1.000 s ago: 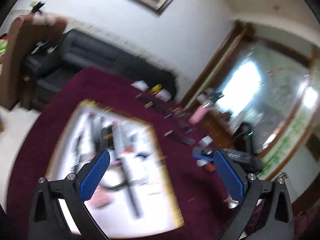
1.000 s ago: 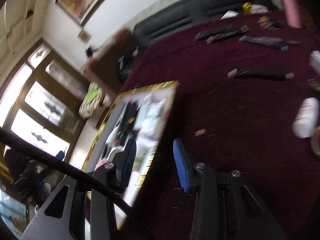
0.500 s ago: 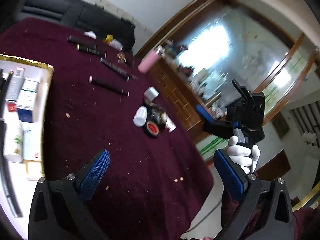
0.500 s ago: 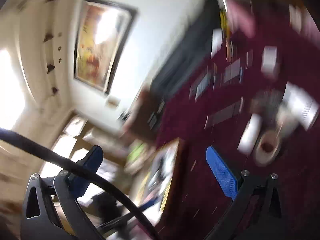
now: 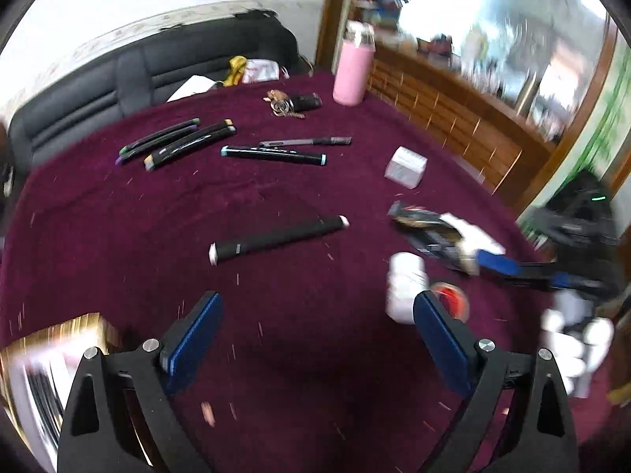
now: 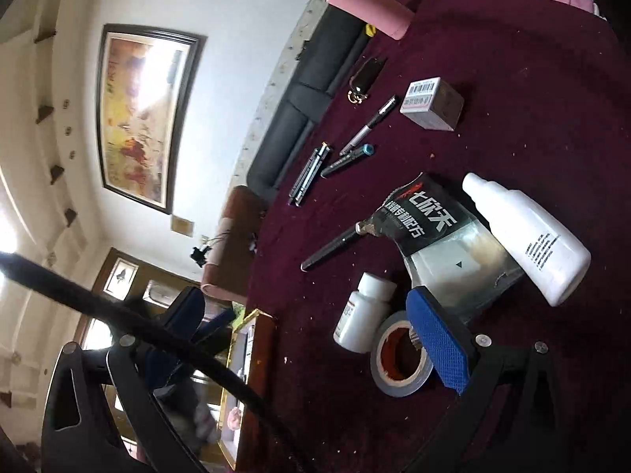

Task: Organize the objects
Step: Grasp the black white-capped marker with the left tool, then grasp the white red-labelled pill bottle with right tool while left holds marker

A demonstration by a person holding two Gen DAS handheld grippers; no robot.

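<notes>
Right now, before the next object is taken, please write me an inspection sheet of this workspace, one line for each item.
Surface: table under a maroon cloth, scattered with light crumbs.
Job's things: gold-rimmed tray at the table edge, already holding items; black marker, small white pill bottle, tape roll, dark printed pouch, white spray bottle, small box loose on the cloth.
Clutter: pink flask, key holder, more pens at the far side.
Grippers: left gripper open, nothing between its jaws; right gripper open, empty.
Cables: black cable crossing the right wrist view.
Surroundings: dark sofa, framed painting, wooden cabinet.
</notes>
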